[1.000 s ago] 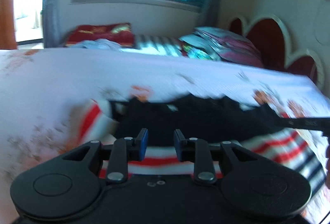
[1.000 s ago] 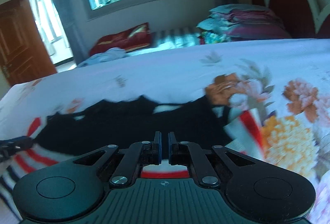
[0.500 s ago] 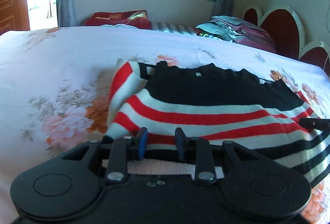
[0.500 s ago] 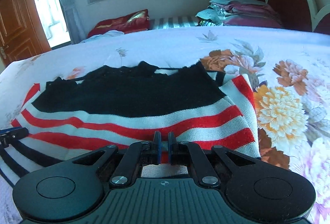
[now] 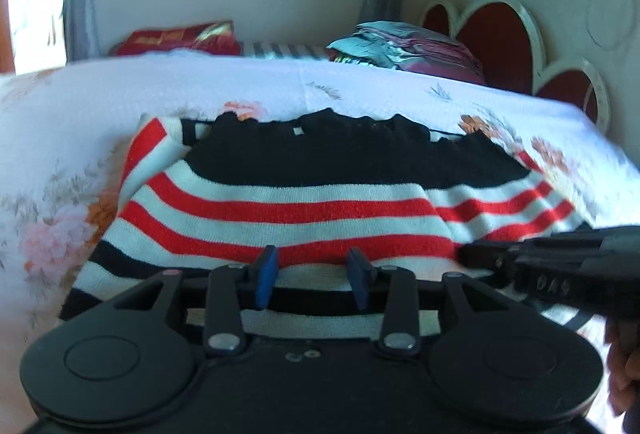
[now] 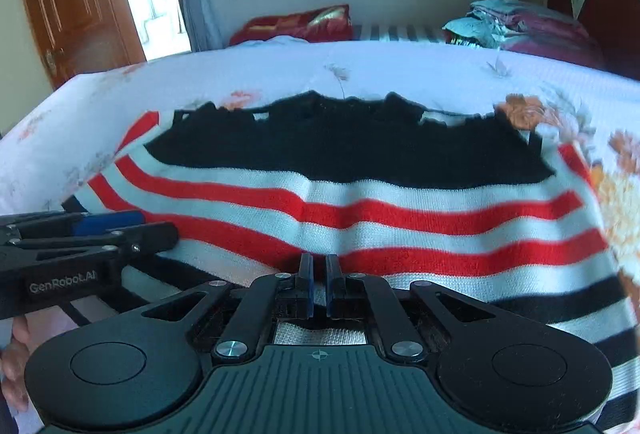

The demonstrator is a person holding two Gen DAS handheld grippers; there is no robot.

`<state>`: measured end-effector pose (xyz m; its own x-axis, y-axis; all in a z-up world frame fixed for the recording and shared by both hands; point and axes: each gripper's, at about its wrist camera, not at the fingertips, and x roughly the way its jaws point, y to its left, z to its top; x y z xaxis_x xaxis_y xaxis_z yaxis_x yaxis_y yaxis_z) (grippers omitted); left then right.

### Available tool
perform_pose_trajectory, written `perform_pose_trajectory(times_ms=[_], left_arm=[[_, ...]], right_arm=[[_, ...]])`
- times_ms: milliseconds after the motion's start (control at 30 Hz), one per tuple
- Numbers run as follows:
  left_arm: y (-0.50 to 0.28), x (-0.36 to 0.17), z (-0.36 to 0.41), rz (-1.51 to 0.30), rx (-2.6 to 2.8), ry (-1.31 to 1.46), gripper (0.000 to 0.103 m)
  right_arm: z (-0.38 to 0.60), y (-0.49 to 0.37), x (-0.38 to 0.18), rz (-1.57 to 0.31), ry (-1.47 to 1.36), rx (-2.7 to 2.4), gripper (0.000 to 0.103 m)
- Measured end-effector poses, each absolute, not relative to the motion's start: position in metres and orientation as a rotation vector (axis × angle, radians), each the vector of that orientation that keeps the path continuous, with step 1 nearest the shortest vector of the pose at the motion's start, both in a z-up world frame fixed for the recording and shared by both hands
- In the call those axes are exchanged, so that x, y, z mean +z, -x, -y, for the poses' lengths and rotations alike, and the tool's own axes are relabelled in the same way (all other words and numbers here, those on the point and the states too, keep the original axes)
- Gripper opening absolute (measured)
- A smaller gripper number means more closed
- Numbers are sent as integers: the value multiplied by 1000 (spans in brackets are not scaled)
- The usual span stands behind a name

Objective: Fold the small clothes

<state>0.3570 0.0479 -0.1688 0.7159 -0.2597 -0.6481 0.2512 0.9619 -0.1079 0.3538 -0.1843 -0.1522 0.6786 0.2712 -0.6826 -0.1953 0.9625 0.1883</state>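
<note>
A knit sweater point(image 5: 320, 202) lies spread on the flowered bed sheet point(image 5: 120, 94), black at the far end, then red-and-white stripes, then black-and-white stripes nearest me. My left gripper point(image 5: 312, 262) hovers over its near edge. Its jaws are opening, the blue pads stand apart and fabric lies below them without being pinched. In the right wrist view the sweater point(image 6: 360, 210) fills the middle. My right gripper point(image 6: 318, 266) is shut on the near edge, where the knit puckers at the tips. Each gripper shows in the other view: the right gripper point(image 5: 472, 256) and the left gripper point(image 6: 120, 226).
A pile of folded clothes point(image 6: 520, 26) and a red pillow point(image 5: 176, 38) lie at the far end of the bed, by the red headboard point(image 5: 496, 34). A wooden door point(image 6: 76, 2) stands far left. A person's hand point(image 5: 624, 374) holds the right gripper.
Both grippers came back toward the near side, and more of the striped part now lies spread in front of them. The left jaws have widened. The right jaws stayed shut.
</note>
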Motion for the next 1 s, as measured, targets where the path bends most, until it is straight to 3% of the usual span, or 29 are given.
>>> perform_pose_trajectory(times_ms=[800,867,900,1000], left_arm=[[-331,-170,-98,-800,-217,91,40],[-331,-171,-99,-808,-218,96,42],[-331,-171,-98,-810,-221,91,43],[-330,-171,-96,-814,-225,80,46]], right_arm=[[273,-300,-141,-786,-170,-40,6],[271,-294,-140,-772,-139,-71,29],[270,-294,-144,-789,-125,-73,48],[265,-289,-150,-797,-88,-81,49]])
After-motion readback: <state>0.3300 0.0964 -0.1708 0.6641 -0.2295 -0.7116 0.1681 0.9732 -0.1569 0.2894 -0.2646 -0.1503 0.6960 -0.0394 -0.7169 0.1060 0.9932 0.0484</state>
